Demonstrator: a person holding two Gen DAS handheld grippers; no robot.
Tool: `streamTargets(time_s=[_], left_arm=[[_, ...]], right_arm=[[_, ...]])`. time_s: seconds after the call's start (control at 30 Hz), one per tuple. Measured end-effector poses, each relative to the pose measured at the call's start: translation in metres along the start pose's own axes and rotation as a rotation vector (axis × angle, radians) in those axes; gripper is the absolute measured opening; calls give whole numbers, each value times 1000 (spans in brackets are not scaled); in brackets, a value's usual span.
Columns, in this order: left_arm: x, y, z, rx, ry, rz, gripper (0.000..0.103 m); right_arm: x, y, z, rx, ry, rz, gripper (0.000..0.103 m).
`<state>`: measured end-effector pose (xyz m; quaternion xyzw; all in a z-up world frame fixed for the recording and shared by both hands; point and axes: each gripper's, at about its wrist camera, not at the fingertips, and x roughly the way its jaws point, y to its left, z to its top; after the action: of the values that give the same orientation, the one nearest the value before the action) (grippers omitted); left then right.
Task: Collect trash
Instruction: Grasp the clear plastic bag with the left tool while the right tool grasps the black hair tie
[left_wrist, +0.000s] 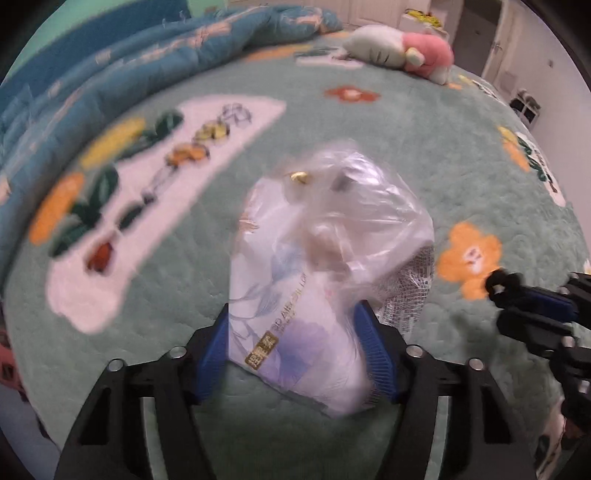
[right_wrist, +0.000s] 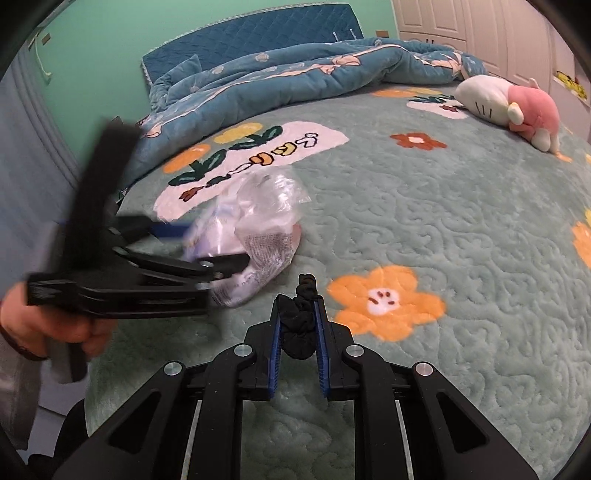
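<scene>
The left gripper (left_wrist: 295, 339) points steeply down, its 2 blue pads set against either side of a clear plastic bundle (left_wrist: 332, 258), gripping it. The right gripper (right_wrist: 298, 334) tilts down too, its jaws narrow and clamped on a black scrunchie (right_wrist: 300, 321). A hand (right_wrist: 55, 325) holds the left gripper's handle at near left

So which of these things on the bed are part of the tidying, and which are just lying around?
Part of the job:
- clear plastic bag of wrappers, between the left gripper fingers
- black scrunchie, pinched in the right gripper

Just lying about:
- pink and white plush toy
- blue quilt, bunched at the far side
- green flowered blanket
</scene>
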<state>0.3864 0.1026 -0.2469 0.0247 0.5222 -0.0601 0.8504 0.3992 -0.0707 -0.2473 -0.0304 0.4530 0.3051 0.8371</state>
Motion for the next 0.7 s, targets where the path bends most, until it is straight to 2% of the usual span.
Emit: streamTargets(time_s=[0.03, 0.07, 0.1, 0.2, 0.47, 0.7], left_arm=[[0, 0, -1, 0, -5, 2, 65], [-2, -1, -1, 2, -11, -1, 55], [-4, -1, 0, -6, -14, -9, 39], [-11, -4, 0, -7, -17, -34, 17], [-32, -24, -17, -8, -18, -58, 12], [-76, -57, -41, 20, -42, -71, 11]], right_arm=[[0, -1, 0, 2, 2, 1, 17], [1, -2, -1, 3, 3, 0, 17], [2, -3, -1, 4, 3, 1, 17], [2, -5, -3, 13, 2, 5, 17], [-26, -5, -13, 29, -25, 13, 17], [-76, 1, -34, 49, -56, 8, 17]])
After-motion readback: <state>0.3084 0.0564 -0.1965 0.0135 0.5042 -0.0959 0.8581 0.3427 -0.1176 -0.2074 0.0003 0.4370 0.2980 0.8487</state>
